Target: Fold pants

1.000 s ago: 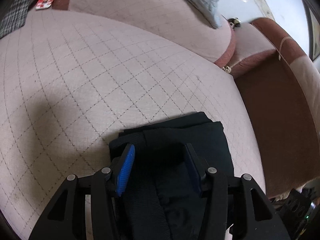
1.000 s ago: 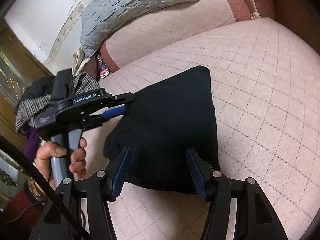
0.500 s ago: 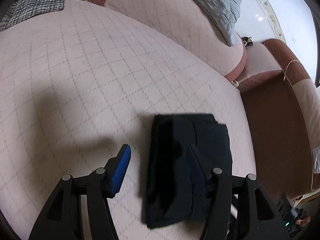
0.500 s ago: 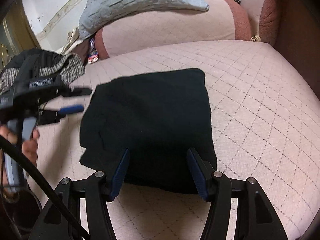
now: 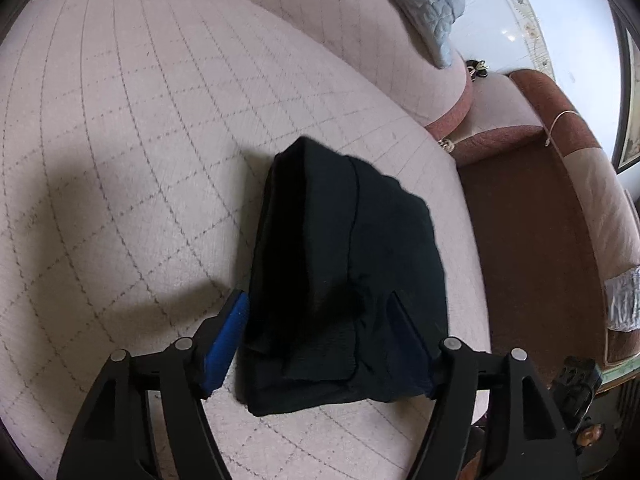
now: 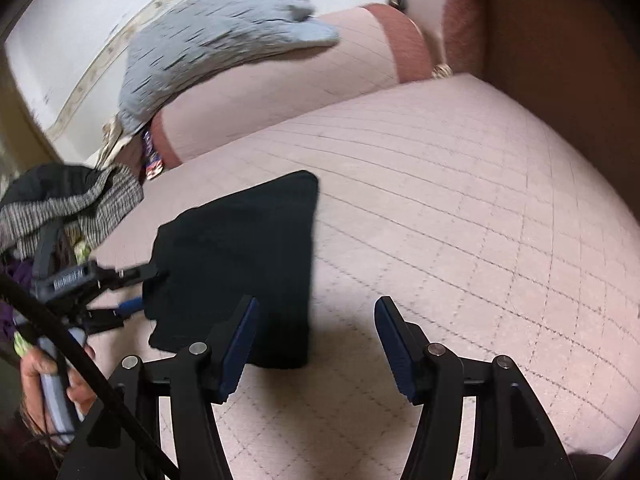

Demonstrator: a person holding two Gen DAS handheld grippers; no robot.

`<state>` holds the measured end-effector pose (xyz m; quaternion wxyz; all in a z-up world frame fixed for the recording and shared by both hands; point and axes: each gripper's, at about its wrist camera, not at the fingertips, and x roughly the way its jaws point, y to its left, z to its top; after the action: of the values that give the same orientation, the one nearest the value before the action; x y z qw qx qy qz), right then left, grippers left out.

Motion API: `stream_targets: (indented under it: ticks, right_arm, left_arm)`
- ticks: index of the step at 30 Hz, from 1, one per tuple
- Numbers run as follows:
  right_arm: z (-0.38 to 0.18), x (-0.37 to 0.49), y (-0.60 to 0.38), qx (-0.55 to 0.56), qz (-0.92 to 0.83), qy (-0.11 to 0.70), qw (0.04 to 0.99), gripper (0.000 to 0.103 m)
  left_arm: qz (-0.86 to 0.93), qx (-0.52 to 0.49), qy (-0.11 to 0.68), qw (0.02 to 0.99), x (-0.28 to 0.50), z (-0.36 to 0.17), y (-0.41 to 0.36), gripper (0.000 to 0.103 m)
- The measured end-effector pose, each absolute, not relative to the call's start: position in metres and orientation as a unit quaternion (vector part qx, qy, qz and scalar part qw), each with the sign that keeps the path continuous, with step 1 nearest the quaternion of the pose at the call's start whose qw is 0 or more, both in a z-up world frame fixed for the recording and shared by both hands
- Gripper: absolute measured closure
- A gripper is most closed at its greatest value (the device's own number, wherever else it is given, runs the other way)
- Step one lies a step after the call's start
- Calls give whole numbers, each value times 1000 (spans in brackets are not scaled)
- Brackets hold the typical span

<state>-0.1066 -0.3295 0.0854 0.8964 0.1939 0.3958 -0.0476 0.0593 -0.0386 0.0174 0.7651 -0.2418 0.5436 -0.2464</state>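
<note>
Quilted pink sofa cushion (image 5: 132,128) carries black pants (image 5: 344,280), folded compact; left tool (image 5: 316,336) & right tool (image 6: 316,344) both held apart, nothing gripped, fold apparently done.

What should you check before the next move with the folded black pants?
1. Pants folded into a compact bundle: ok.
2. Bundle fully on the pink quilted cushion, not hanging over an edge: ok.
3. Left tool open, its fingers on either side of the bundle's near end: ok.
4. Right tool open and holding nothing: ok.
5. Folded edges lined up neatly: not ok; a layer juts out at the near end.
6. Left tool's fingers touching the cloth: cannot tell.
</note>
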Motion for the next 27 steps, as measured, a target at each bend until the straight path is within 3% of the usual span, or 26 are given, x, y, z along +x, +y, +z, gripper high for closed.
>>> stream_targets:
  ticks: [11, 19, 27]
  right_arm:
    - [50, -44, -358, 282, 4, 434, 856, 38]
    - [11, 6, -372, 373, 92, 433, 815, 35]
    - [-1, 42, -370, 380, 192, 430, 796, 35]
  left_arm:
    - [-249, -211, 551, 768, 74, 9, -66, 24]
    - [-273, -223, 545, 761, 89, 5, -78, 0]
    - [-269, -212, 531, 775, 109, 0, -95, 0]
